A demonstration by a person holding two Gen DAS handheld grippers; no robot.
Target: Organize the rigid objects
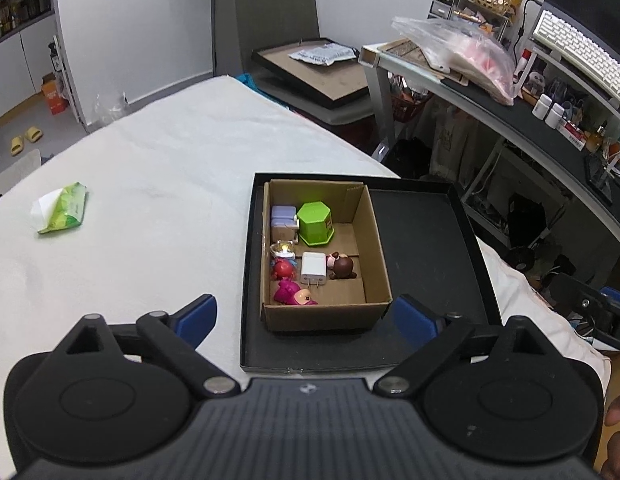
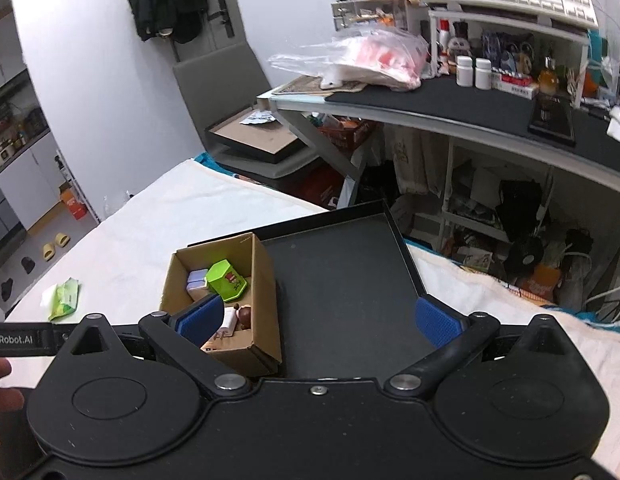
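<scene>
On the white-covered table (image 1: 158, 168) beside a cluttered desk (image 2: 450, 108), the cardboard box (image 1: 374, 248) of toys sits in a black tray (image 1: 430, 240), both the left gripper (image 1: 306, 318) and right gripper (image 2: 322, 320) spread apart, empty.

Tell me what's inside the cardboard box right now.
The cardboard box holds a green hexagonal container, lavender case, white charger, brown figurine, red toy and pink toy. Its near wall hides the floor just behind it.

Each gripper, the left gripper (image 1: 306, 314) and the right gripper (image 2: 320, 320), has a black body, two round black discs, silver screws and blue ribbed pads (image 2: 434, 322). A black strap (image 2: 20, 339) carries white letters.
</scene>
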